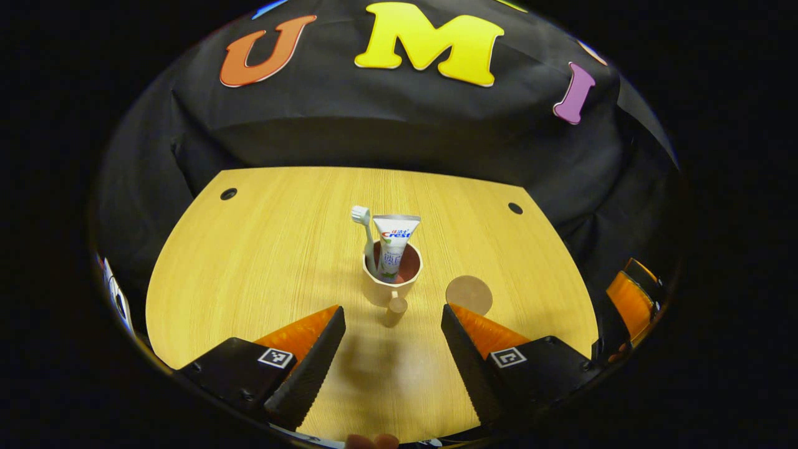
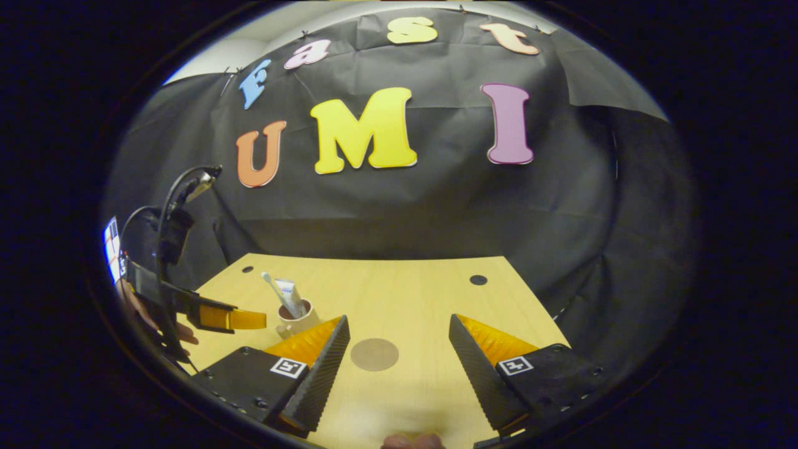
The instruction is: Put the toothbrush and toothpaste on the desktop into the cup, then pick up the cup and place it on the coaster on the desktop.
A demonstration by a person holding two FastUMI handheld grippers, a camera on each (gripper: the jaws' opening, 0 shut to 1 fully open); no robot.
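Observation:
A tan cup (image 1: 391,284) with a handle stands upright in the middle of the wooden desktop (image 1: 262,262). A white toothbrush (image 1: 365,234) and a white toothpaste tube (image 1: 394,246) stand inside it. A round brown coaster (image 1: 469,294) lies flat just right of the cup. My left gripper (image 1: 393,324) is open, its fingertips short of the cup's handle. In the right gripper view, my right gripper (image 2: 399,340) is open above the coaster (image 2: 374,354), with the cup (image 2: 297,321), toothbrush (image 2: 274,292) and tube (image 2: 288,294) farther left. The left gripper (image 2: 234,318) shows there beside the cup.
Two dark round holes (image 1: 228,194) (image 1: 515,208) sit near the desktop's far corners. The black cloth wall (image 1: 399,125) rises behind the desk. A hand (image 2: 153,321) holds the left gripper at the left edge of the right gripper view.

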